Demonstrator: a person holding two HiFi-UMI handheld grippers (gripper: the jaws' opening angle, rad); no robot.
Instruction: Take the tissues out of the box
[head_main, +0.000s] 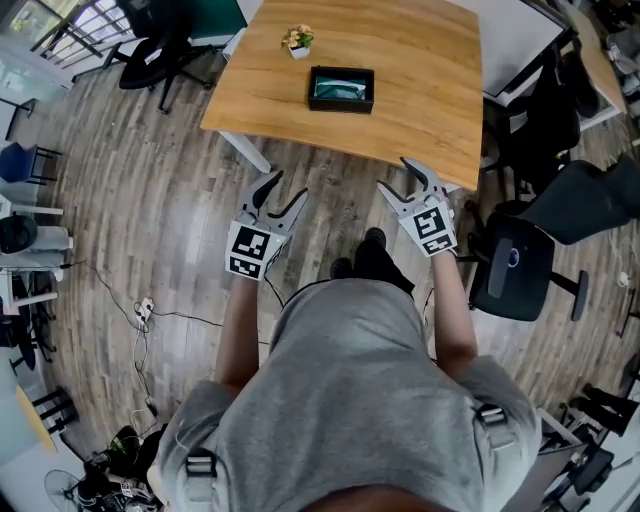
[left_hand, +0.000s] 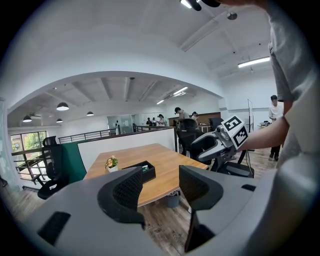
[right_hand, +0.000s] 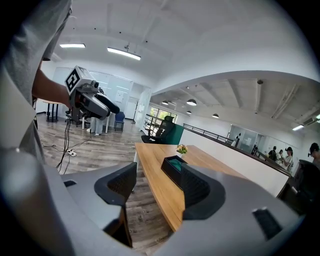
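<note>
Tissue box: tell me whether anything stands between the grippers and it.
Nothing visible does. The box sits on the table, with only bare tabletop on its near side; the plant stands beyond it. The left gripper and right gripper hang over the floor, short of the table's edge, jaws open and empty.

The box (head_main: 341, 88) is set on the counter (head_main: 420, 90), well ahead of the left claw (head_main: 290, 186) and right claw (head_main: 393, 174); a small plant (head_main: 298, 41) is parked just beyond it, leftward.

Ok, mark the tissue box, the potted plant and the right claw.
tissue box (head_main: 340, 106): head view, its near black wall.
potted plant (head_main: 297, 39): head view, its leaves.
right claw (head_main: 392, 174): head view, midway between its fingertips.
</note>
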